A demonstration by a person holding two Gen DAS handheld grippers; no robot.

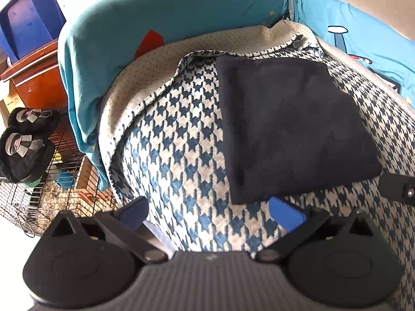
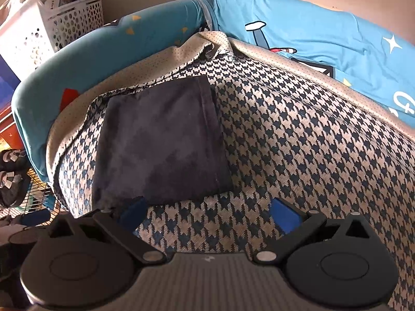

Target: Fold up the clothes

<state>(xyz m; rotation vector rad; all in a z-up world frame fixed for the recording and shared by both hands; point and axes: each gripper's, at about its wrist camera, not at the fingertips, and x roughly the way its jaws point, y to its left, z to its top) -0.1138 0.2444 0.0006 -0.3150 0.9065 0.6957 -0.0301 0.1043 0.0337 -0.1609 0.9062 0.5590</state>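
Note:
A dark navy garment point(image 1: 293, 127) lies folded into a flat rectangle on a blue-and-white houndstooth blanket point(image 1: 181, 150). The right wrist view shows the same garment point(image 2: 163, 140) left of centre on the blanket point(image 2: 298, 142). My left gripper point(image 1: 208, 213) is open just short of the garment's near edge, its blue pads spread wide with only blanket between them. My right gripper point(image 2: 210, 213) is also open and holds nothing; its left pad point(image 2: 133, 211) sits at the garment's near left corner. A black piece of the right gripper point(image 1: 396, 188) shows at the far right of the left wrist view.
A teal patterned sheet point(image 1: 160, 15) covers the bed beyond the blanket. Left of the bed stand a wire cage point(image 1: 52, 191) with black slippers point(image 1: 23, 140) on top, an orange-brown cabinet point(image 1: 36, 77) and a blue bin point(image 1: 28, 18). A white perforated basket point(image 2: 49, 23) stands at the back left.

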